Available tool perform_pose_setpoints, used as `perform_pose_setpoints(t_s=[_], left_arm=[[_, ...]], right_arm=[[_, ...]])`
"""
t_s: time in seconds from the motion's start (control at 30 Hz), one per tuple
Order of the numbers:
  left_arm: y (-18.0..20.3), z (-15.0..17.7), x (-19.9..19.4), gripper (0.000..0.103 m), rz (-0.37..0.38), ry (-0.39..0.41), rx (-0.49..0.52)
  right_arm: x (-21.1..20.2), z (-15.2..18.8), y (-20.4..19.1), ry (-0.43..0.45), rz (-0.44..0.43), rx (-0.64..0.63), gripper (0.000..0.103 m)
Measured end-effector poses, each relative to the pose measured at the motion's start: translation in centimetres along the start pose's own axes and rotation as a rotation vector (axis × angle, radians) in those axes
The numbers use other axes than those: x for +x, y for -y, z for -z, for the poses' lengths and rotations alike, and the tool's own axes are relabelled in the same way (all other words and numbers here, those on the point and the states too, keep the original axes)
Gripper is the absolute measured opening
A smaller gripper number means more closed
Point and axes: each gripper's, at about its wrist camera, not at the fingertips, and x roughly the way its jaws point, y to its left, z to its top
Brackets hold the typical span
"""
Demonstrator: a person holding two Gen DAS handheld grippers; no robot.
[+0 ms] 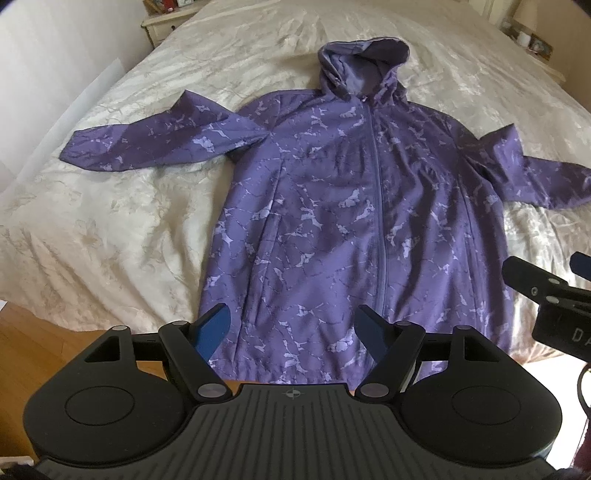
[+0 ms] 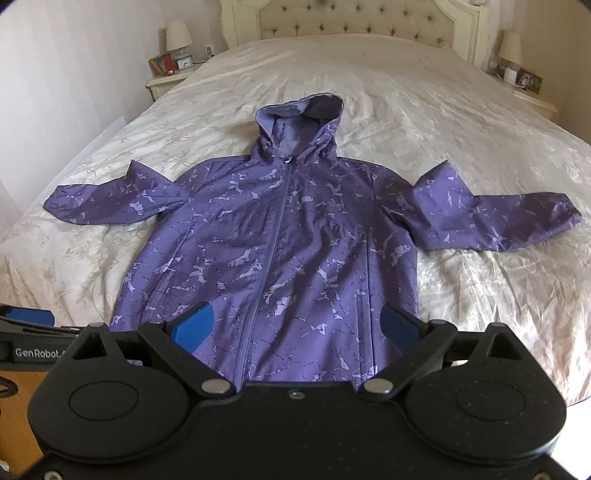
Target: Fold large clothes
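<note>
Nearest to us, the left gripper has its blue-padded fingers apart, with nothing between them; they hang over the lower hem of the jacket. The right gripper also has its fingers spread wide and empty, above the same hem. In the left wrist view we see part of the right gripper at the right edge, beside the jacket.

The jacket is purple with a pale marbled pattern. It lies flat, front side up, on the bed, with its hem at the near edge of the bed. Its zipper is closed along the middle. Both sleeves are stretched out to the sides, and the hood lies open, pointing toward the headboard.

The bed carries a cream bedspread with some wrinkles. Farther away, a nightstand stands on each side of the bed, each with a lamp and small items that we cannot identify well. We see no containers here.
</note>
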Motion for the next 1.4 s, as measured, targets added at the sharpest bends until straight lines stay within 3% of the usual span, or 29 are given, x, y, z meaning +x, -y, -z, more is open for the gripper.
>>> perform_pose_setpoints(t_s=[0.53, 0.93, 1.2, 1.4], left_arm=[[-4.0, -3.4, 1.6, 0.069, 0.028, 0.036, -0.124], [-13.9, -9.2, 9.0, 0.07, 0.248, 0.135, -0.308], [-21.0, -13.4, 13.7, 0.073, 0.135, 0.206, -0.351], [-26.9, -15.6, 17.7, 0.074, 0.056, 0.179, -0.405]], right_arm=[[2.3, -2.2, -1.1, -0.009, -0.027, 0.021, 0.097], [9.9, -6.7, -3.6, -0.043, -0.128, 0.069, 0.087], [15.1, -10.4, -5.8, -0.031, -0.185, 0.069, 0.087], [18.6, -12.9, -7.3, -0.066, -0.19, 0.064, 0.087]])
